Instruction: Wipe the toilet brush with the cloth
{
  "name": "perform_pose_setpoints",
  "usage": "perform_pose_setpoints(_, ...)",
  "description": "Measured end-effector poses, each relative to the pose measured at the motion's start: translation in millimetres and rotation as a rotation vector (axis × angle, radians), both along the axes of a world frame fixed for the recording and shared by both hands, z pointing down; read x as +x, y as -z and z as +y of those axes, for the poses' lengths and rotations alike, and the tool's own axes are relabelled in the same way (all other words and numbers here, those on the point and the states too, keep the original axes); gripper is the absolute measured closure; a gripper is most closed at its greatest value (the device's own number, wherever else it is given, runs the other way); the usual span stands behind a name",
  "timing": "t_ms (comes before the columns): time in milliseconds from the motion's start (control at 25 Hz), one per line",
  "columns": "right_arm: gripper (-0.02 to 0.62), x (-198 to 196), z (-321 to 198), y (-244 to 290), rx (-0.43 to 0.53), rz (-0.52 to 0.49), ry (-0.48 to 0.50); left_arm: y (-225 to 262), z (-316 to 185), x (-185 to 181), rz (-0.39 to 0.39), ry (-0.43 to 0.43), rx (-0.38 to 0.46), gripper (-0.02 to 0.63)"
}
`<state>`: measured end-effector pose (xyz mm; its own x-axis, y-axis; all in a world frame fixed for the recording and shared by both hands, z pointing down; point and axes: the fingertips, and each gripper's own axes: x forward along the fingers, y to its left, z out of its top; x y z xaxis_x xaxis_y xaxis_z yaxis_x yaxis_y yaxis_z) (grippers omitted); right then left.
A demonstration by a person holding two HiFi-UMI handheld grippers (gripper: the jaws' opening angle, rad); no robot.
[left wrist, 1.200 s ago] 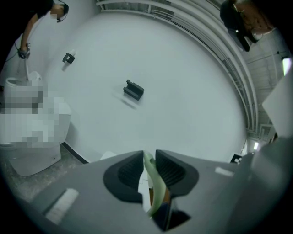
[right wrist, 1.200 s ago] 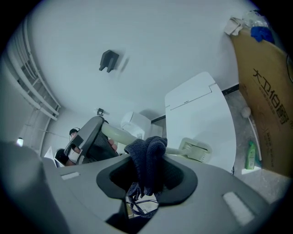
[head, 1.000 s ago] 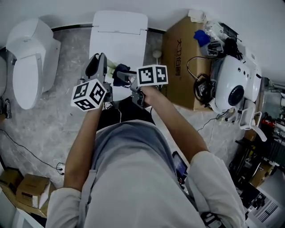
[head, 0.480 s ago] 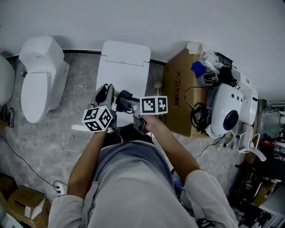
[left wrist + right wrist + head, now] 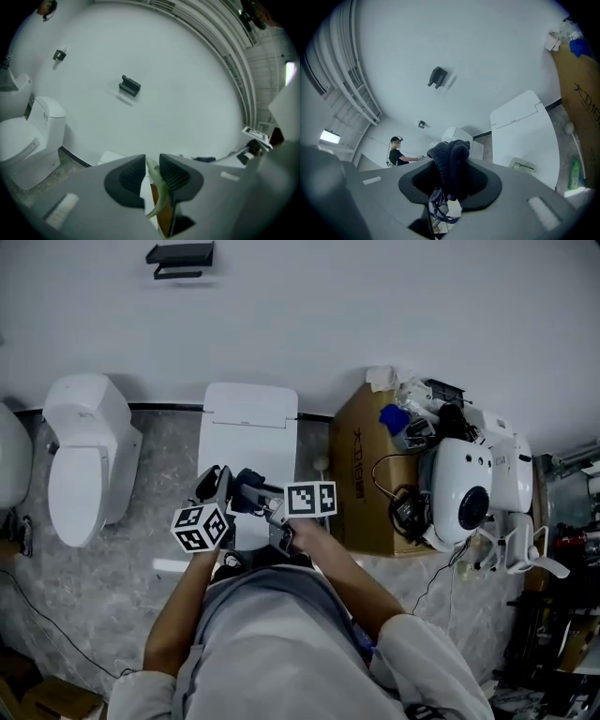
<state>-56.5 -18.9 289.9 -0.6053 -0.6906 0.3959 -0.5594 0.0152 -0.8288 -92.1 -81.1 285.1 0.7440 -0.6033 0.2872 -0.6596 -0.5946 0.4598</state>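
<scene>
Toilet brush (image 5: 163, 192): only a thin, pale green, curved strip of it showed, pinched between the narrow fingers of the left gripper (image 5: 151, 162), above the closed white toilet (image 5: 248, 423).
Cloth (image 5: 449, 159): dark, knitted and bunched, clamped in the fingers of the right gripper (image 5: 451, 183), just beside the left one.
Floor (image 5: 159, 474): grey, marbled.
Room: plain white wall (image 5: 375, 315), second toilet (image 5: 84, 456) at the left, brown cardboard box (image 5: 361, 474) at the right.
Unclear: whether the cloth touched the brush.
</scene>
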Motion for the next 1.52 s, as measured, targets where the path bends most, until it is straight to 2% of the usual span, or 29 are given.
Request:
perform_pose_setpoints(200, 0.479, 8.7, 7.5, 13.6, 0.049, 0.024, -0.031, 5.5, 3.5, 2.2, -0.094, -0.029, 0.059, 0.606)
perform_pose_setpoints(360, 0.479, 22.1, 16.7, 25.8, 0.090, 0.072, -0.062, 18.4, 10.7, 1.5, -0.099, -0.039, 0.122, 0.606)
perform_pose_setpoints(640, 0.479, 50.2, 31.2, 57.5, 0.203, 0.282, -0.096, 59.9, 24.5, -4.2, -0.097, -0.048, 0.232, 0.606)
perform_pose_setpoints(800, 0.479, 55.1, 42.3, 74.5, 0.258, 0.434, -0.088, 87.5, 41.1, -11.6, 0.000, -0.057, 0.212, 0.606)
perform_pose_setpoints(880, 0.479, 54.7, 48.4, 81.5, 0.278, 0.506, -0.077, 99.2, 48.8, -16.5, 0.024, -0.068, 0.205, 0.606)
perform_pose_setpoints(1160, 0.479, 53.9, 68.6, 105.3, 0.332, 0.656, -0.085, 129.6, 71.0, -38.9, 0.020, -0.104, 0.223, 0.606)
perform_pose_setpoints(1520, 0.479, 62.2, 97.4, 131.2, 0.361, 0.742, -0.081, 150.1, 77.6, -78.6, -0.002, -0.070, 0.221, 0.606)
